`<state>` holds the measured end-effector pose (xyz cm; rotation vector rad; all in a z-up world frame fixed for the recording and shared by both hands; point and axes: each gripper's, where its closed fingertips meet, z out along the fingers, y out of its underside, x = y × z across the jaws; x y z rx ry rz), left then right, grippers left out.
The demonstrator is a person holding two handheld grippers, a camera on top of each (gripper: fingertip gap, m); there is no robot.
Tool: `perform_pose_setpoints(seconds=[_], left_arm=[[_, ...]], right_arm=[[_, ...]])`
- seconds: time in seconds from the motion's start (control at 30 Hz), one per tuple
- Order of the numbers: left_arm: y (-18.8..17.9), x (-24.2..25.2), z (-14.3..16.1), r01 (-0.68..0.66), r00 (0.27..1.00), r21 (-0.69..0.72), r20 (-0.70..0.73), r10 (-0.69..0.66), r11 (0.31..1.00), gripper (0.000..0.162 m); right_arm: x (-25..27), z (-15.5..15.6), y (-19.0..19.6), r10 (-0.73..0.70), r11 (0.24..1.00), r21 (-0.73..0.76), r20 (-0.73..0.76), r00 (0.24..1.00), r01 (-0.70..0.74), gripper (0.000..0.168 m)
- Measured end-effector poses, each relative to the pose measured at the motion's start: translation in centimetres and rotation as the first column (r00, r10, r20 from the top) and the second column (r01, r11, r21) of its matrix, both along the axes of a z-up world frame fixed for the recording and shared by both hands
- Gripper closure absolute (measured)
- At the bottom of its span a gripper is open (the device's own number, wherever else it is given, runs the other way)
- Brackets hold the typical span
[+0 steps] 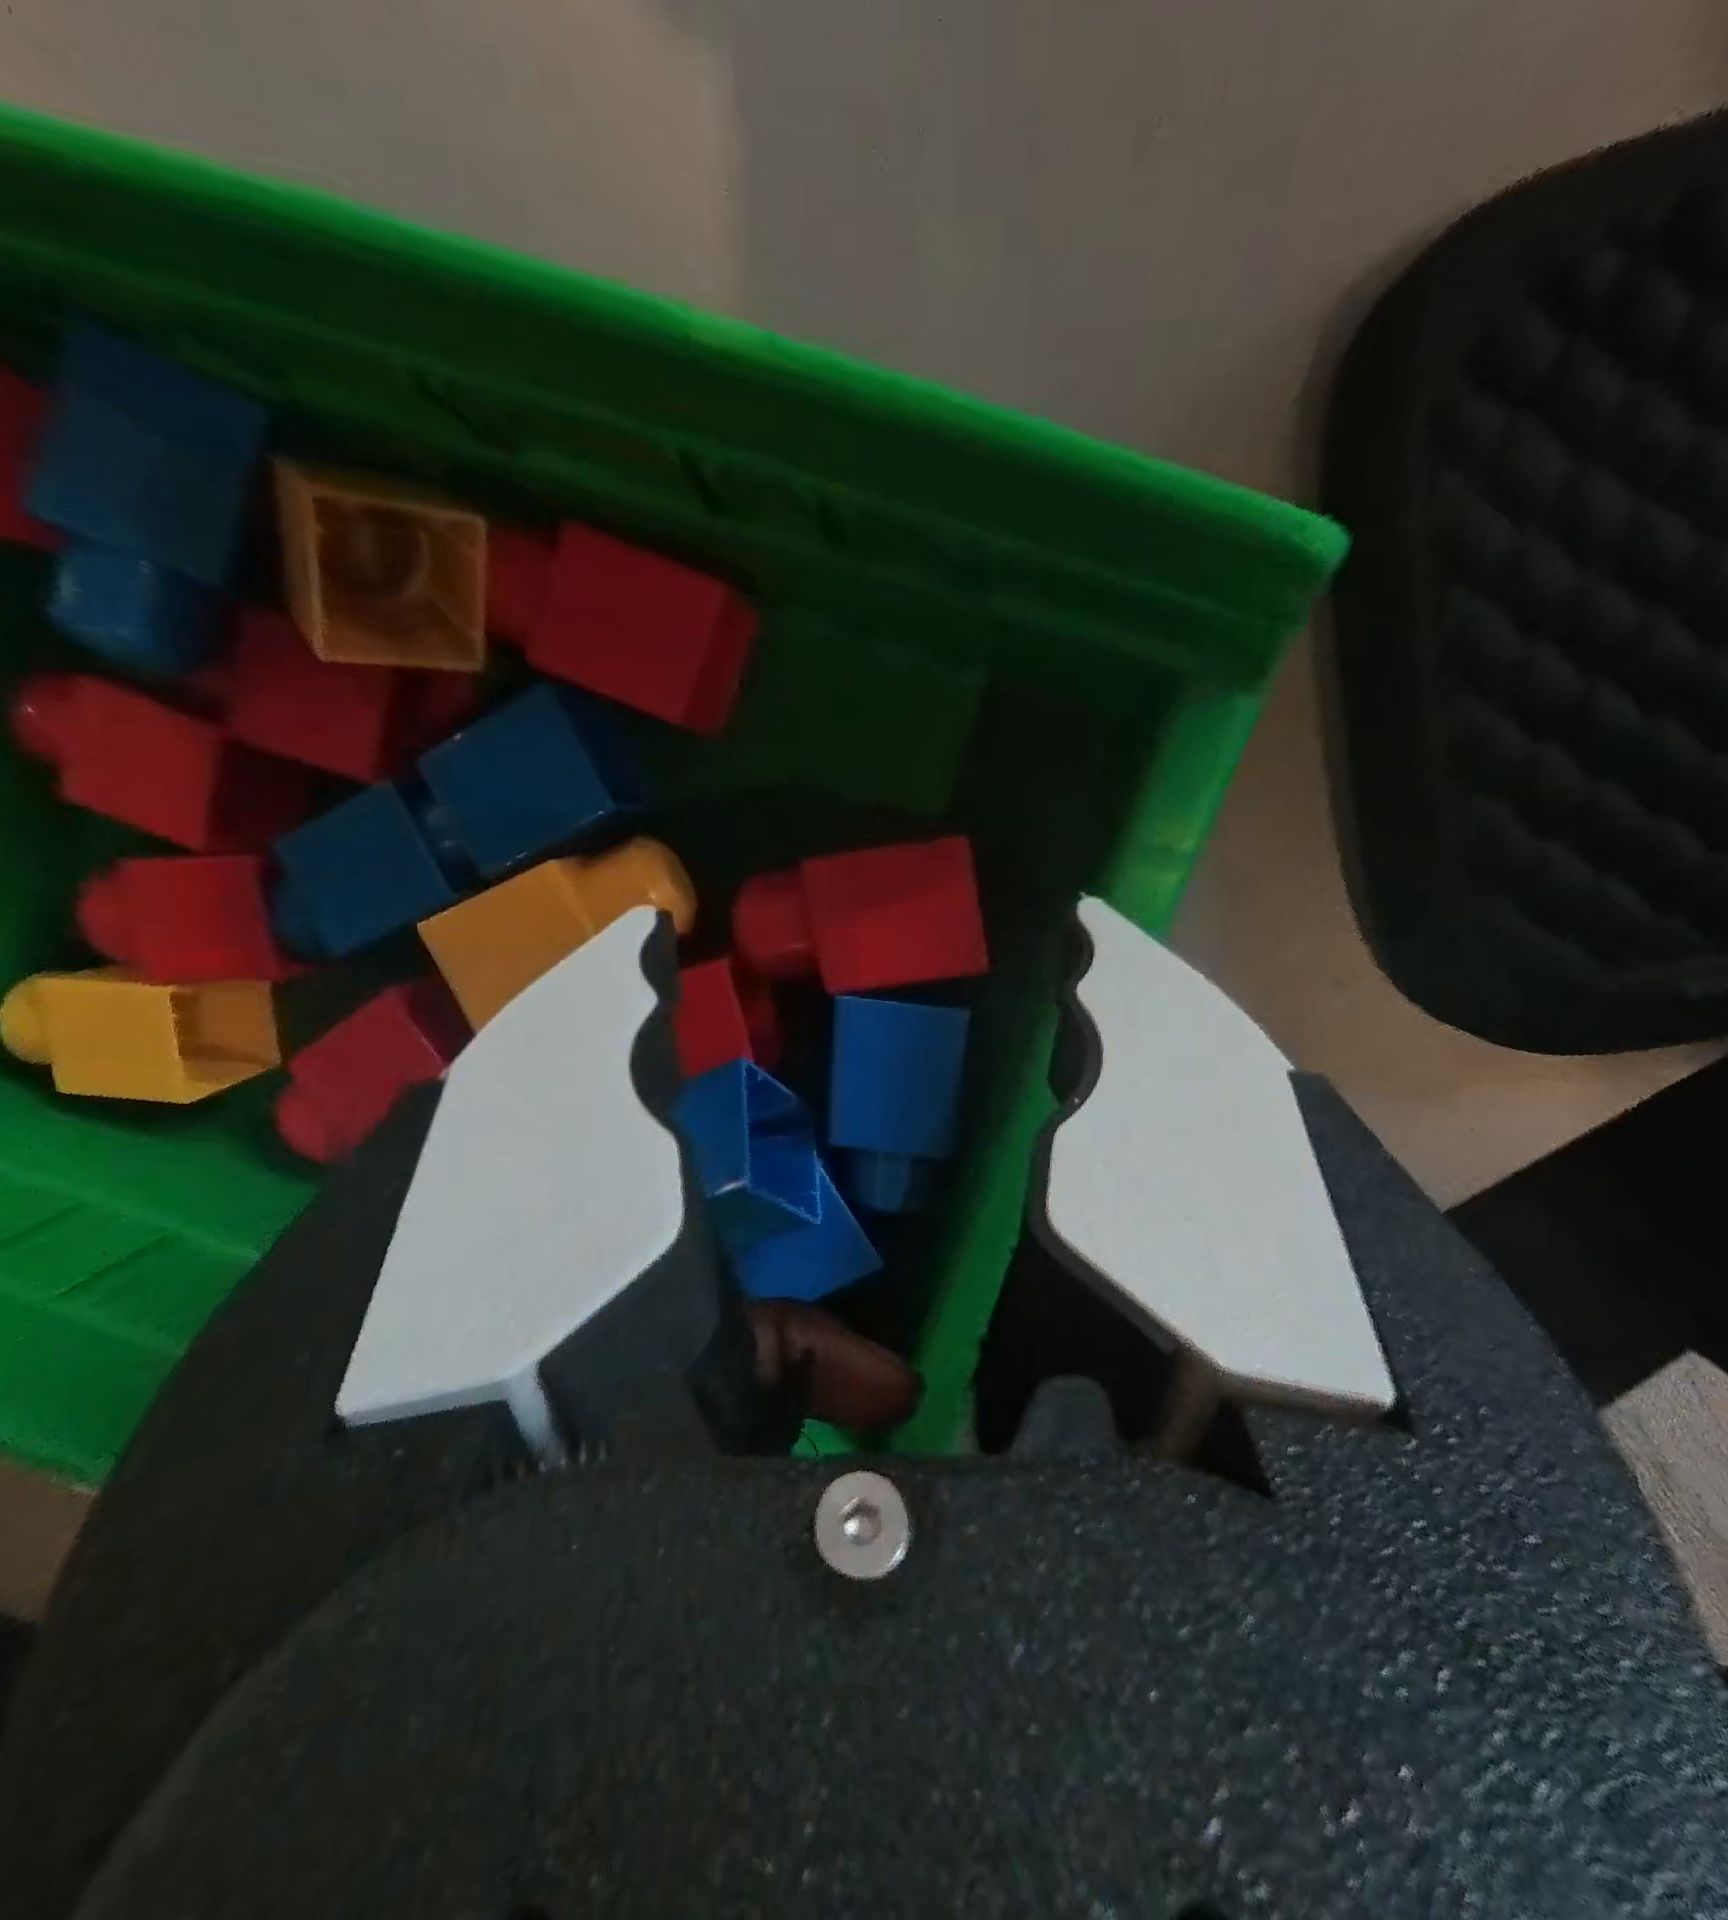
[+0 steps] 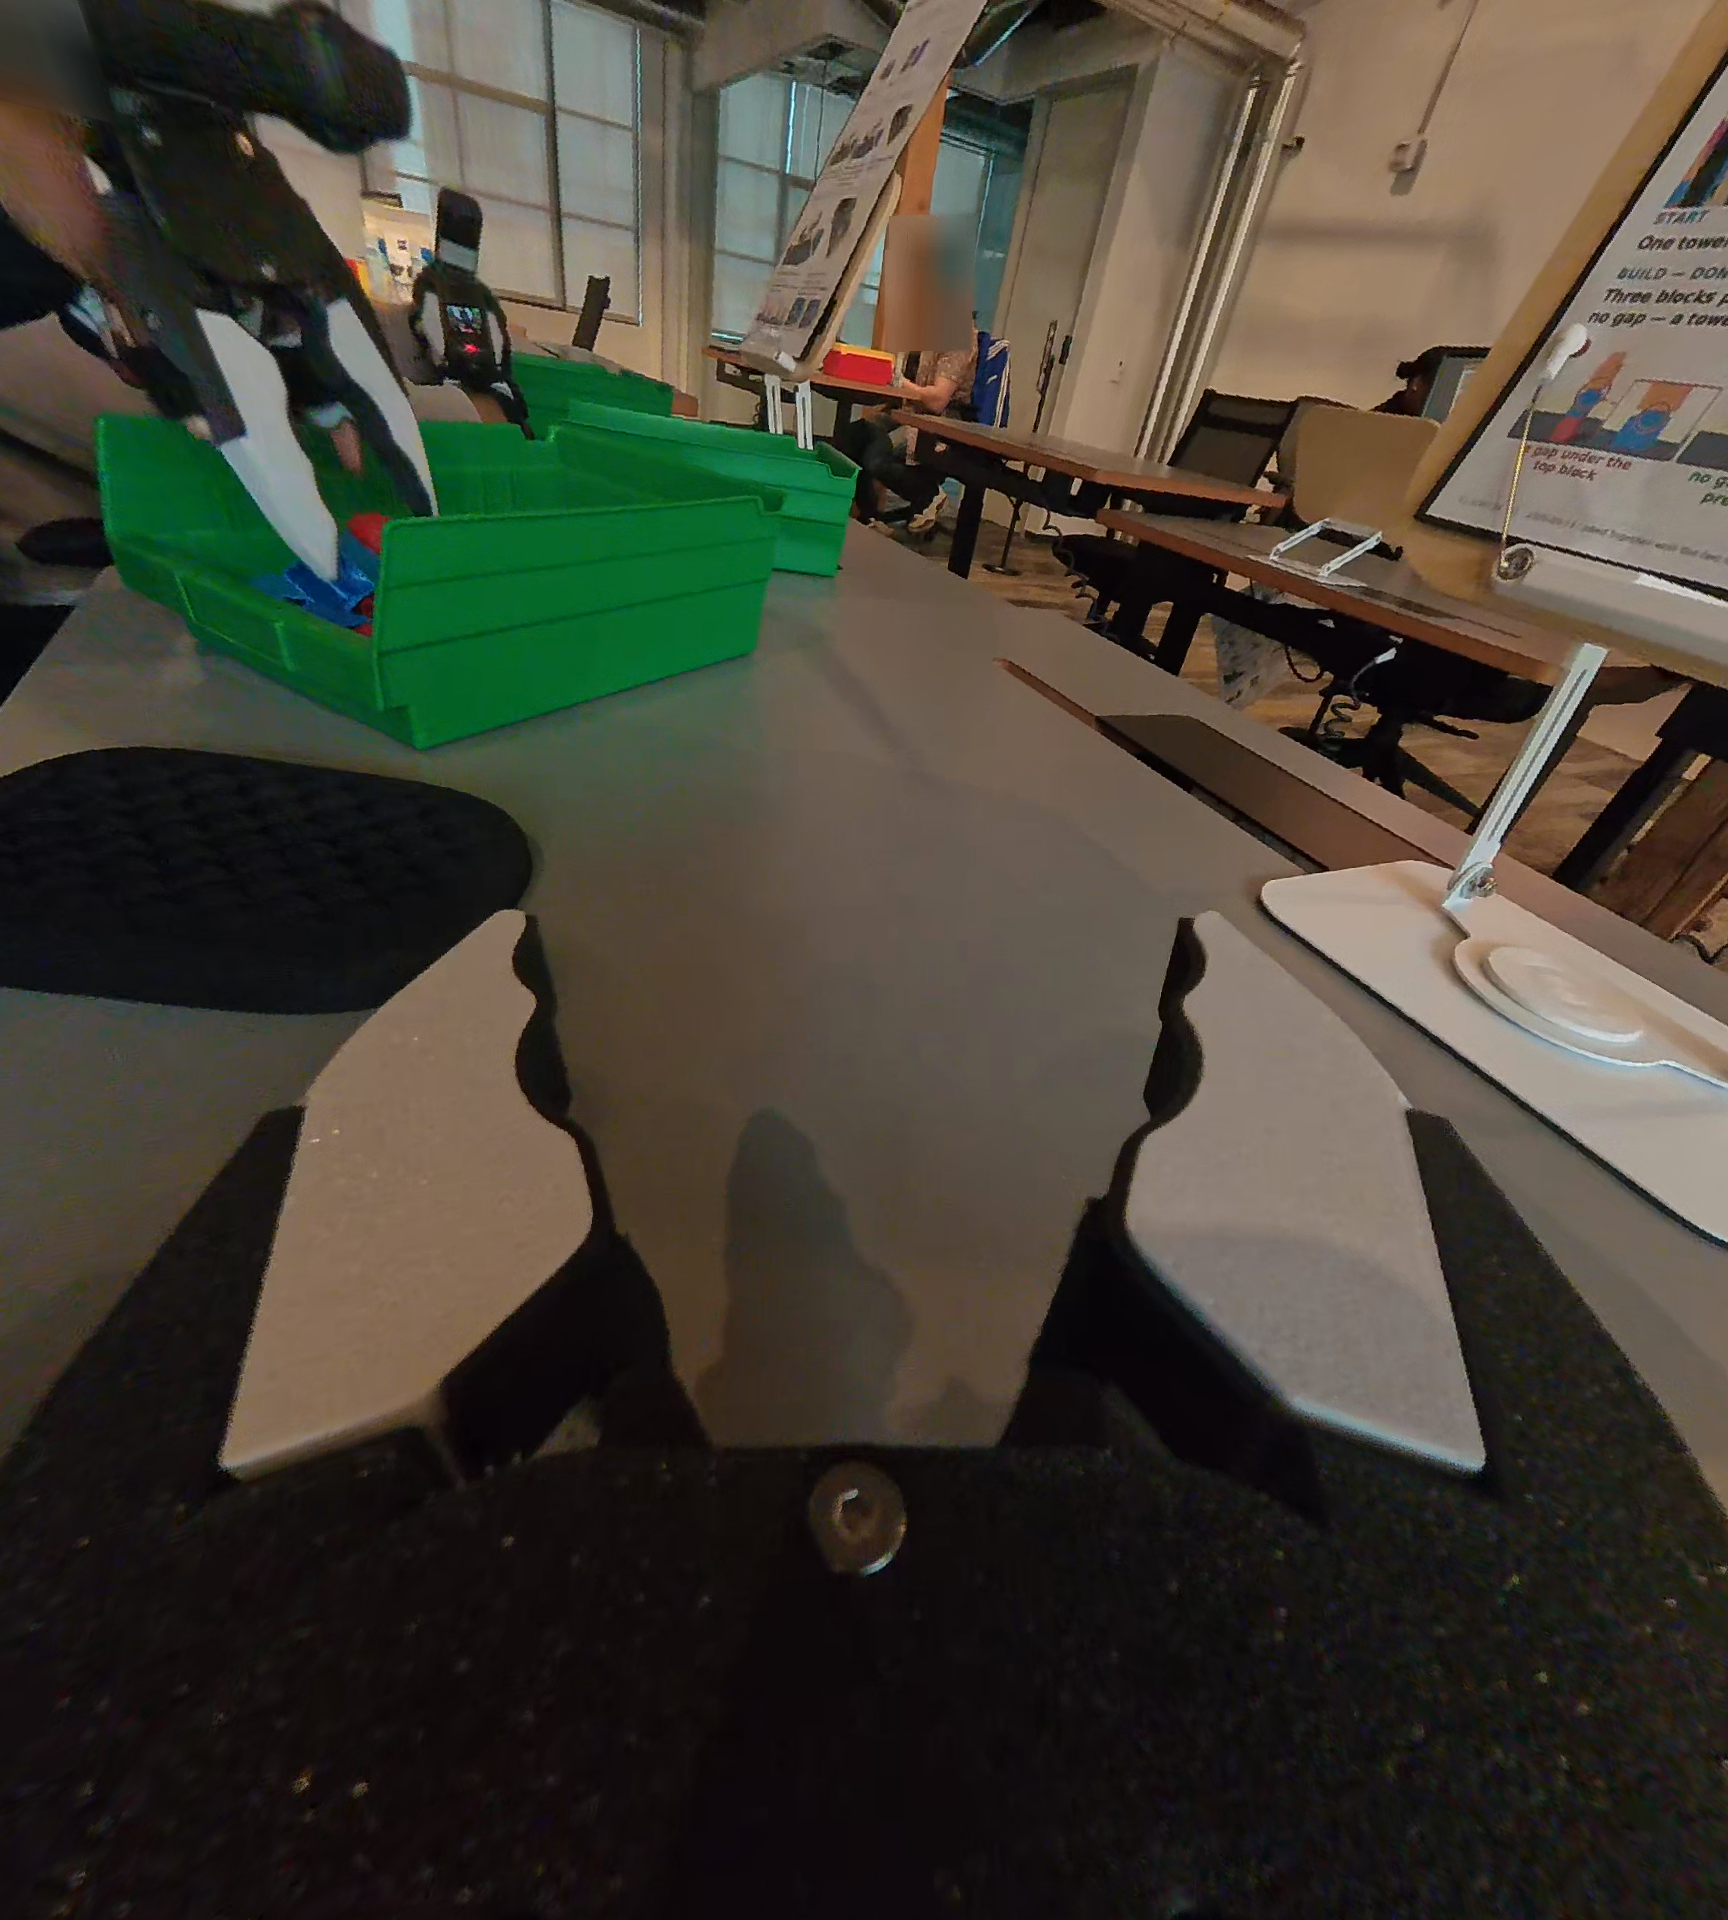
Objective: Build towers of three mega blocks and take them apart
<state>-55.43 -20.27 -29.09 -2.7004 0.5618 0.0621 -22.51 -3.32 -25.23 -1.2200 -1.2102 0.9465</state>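
Note:
A green bin [image 1: 839, 436] holds several loose red, blue and yellow mega blocks. My left gripper [image 1: 875, 935] is open and reaches down into the bin's near right corner. A blue block [image 1: 777, 1184] and another blue block [image 1: 896, 1081] lie between its fingers, with a red block [image 1: 891, 914] just beyond. In the right wrist view the left gripper [image 2: 377, 540] dips into the green bin [image 2: 569, 603]. My right gripper [image 2: 855, 935] is open and empty, low over the bare grey table [image 2: 839, 831].
A black textured mat [image 1: 1608, 582] lies right of the bin; it also shows in the right wrist view [image 2: 195, 883]. A white stand base [image 2: 1566, 1039] holding an instruction board [image 2: 1670, 364] stands at the right. More green bins [image 2: 735, 457] sit behind. The left gripper's tips are roughly 40 centimeters from the right gripper's.

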Motion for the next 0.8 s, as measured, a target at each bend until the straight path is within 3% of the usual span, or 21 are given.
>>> perform_pose_setpoints(seconds=[0.53,0.7,0.8], left_arm=[[-0.4,-1.7,-5.8,-0.060,0.997,-0.201,-0.067,0.048,0.978,0.100],[-0.3,-1.5,-5.1,-0.037,0.999,-0.153,-0.044,0.031,0.988,0.101],[0.3,-1.9,-2.8,-0.053,0.998,-0.036,-0.045,0.051,0.998,0.101]], right_arm=[[0.1,0.1,0.0,-0.005,1.000,0.012,-0.002,1.000,0.005,0.059],[0.1,0.1,0.0,-0.002,1.000,0.010,-0.001,1.000,0.002,0.059],[0.0,0.0,-0.1,0.002,1.000,0.014,0.005,1.000,-0.002,0.059]])
